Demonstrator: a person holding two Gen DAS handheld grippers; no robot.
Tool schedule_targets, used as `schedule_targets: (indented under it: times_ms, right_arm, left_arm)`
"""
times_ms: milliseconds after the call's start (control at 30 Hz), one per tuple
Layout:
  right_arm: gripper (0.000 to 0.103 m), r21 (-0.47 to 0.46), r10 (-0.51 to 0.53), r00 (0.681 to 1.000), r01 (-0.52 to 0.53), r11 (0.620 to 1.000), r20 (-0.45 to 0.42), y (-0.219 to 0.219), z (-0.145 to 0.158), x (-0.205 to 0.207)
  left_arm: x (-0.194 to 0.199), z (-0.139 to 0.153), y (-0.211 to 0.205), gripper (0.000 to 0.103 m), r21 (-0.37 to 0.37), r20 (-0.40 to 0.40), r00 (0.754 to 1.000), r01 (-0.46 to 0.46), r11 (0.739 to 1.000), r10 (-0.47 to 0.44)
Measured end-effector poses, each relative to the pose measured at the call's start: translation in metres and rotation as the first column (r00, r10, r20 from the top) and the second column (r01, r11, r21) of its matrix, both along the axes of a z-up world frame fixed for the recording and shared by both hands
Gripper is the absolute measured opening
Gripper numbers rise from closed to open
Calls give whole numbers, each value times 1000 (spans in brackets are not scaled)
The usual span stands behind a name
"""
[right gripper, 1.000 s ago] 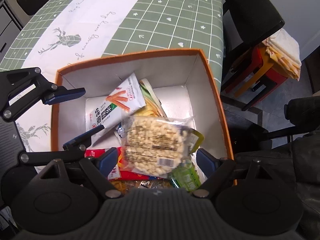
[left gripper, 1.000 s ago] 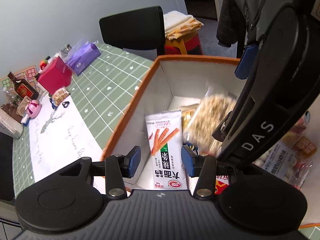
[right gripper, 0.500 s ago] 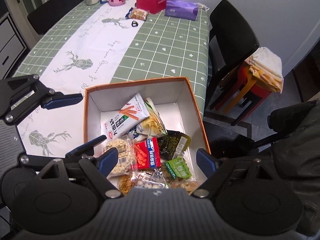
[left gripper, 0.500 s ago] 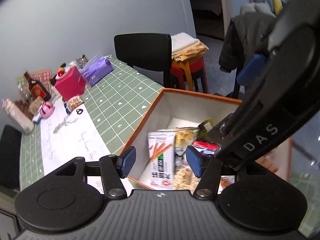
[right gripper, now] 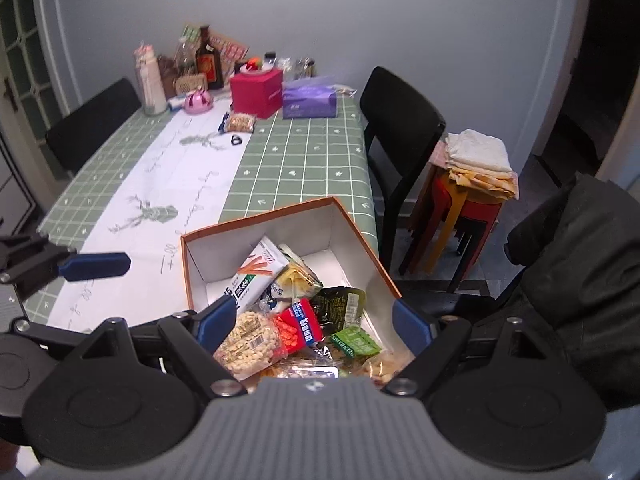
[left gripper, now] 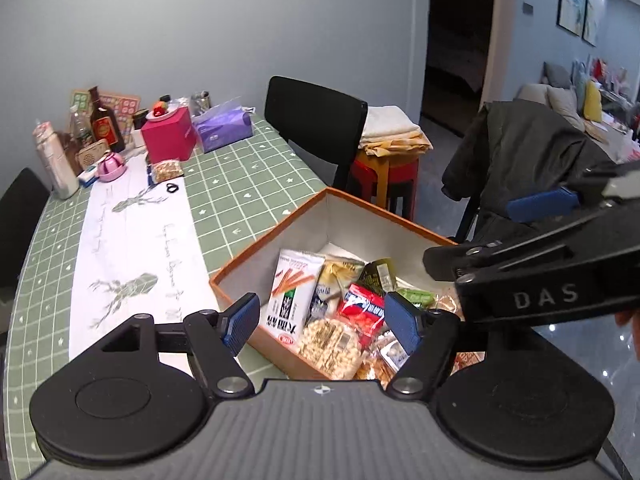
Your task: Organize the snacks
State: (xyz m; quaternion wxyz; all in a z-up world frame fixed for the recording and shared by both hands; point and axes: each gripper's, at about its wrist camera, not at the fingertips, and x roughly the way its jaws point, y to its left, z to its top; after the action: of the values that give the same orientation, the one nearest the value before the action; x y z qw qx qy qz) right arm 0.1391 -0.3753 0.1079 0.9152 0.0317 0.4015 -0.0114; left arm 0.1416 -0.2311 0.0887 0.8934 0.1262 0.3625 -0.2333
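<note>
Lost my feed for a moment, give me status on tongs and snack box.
Left tongs opening, nothing between them. Right tongs open, empty. Orange box on table, snack packets inside; peanut pack on top. Nothing blocking.

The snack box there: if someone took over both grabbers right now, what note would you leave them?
Left gripper: nothing between the jaws, which are opening, above the near end of the box.
Right gripper: jaws wide, nothing held, also above the box.
Orange-edged box sits at the table's near corner. In it: the white carrot-stick packet, the peanut pack, the red packet, the green packets and others, piled loosely.
Done: most snacks are in the box.
Left: one small snack bag lies on the far tablecloth by the pink box; probably fetch it, then tidy the pile.
</note>
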Motion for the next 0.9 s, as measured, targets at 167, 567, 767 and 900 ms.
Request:
schedule_targets:
  times_ms: [167,567,767,900]
  right_arm:
    - [83,17,-65,996,64,998,53,6,-14,-32]
    - [84,63,-169,984,166,984,54,4,-67,-73]
    - [85,76,-169,985,166,983,36,8,-89,-85]
    - [89,81,-160,987,157,984,31,10,-96,-87]
  left_arm:
    - [-16,-13,7,85,-29,-22,999,-32,999,31]
    - [-36,-56,31,89,-33,-86,978,-193,981,190]
    - [-48,-61,34,89,5,-55,970,-237,972,236]
    - [-53,-65,39,89,-11,-52,968,-248,969,247]
